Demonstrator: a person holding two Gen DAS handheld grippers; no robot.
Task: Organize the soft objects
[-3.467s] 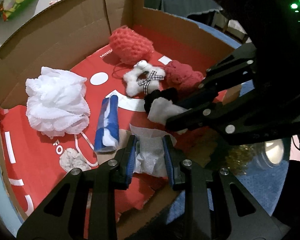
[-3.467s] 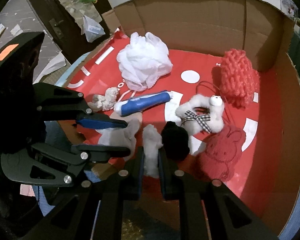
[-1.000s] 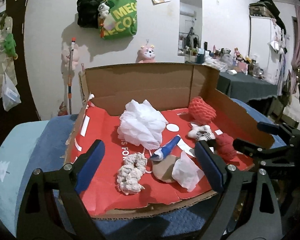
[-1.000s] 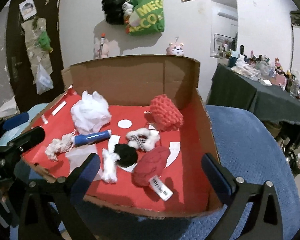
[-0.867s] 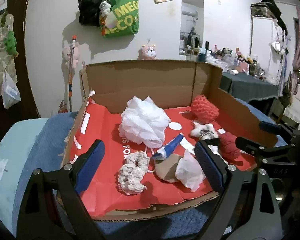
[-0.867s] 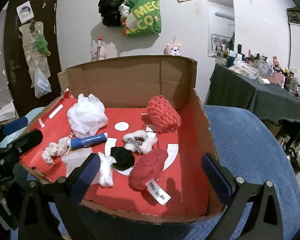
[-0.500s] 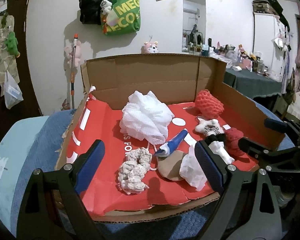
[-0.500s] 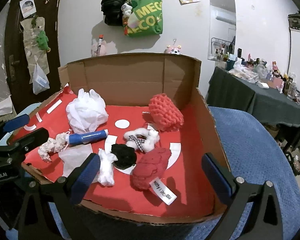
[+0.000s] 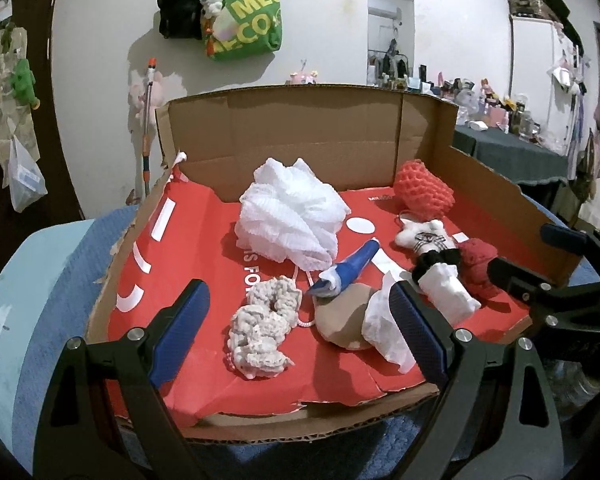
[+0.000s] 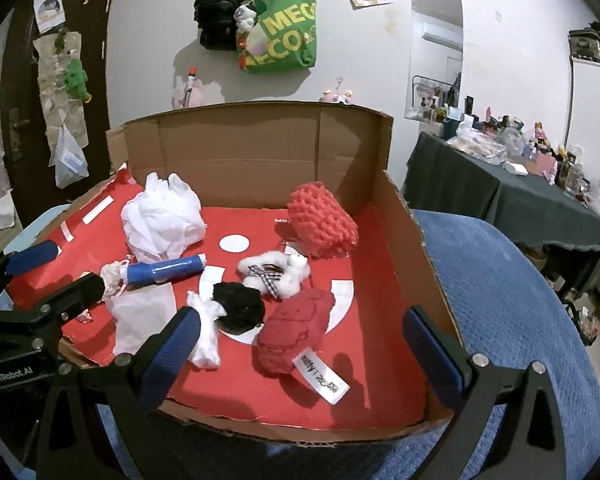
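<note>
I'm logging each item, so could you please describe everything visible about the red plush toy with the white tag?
The red plush toy looks like fuzzy knit fabric, lumpy and lying flat on the cardboard box's red floor near its front right. A white printed tag trails from its near end. The black scrunchie sits just left of it; neither gripper touches it.

White mesh pouf point(image 9: 290, 218): rear left of box floor.
Red knit ball point(image 9: 422, 192): back right corner.
Blue roll point(image 9: 346, 270): lying slanted, centre.
Cream scrunchie point(image 9: 262, 328): front left.
Red plush point(image 10: 294, 332): front right, tag showing.
</note>
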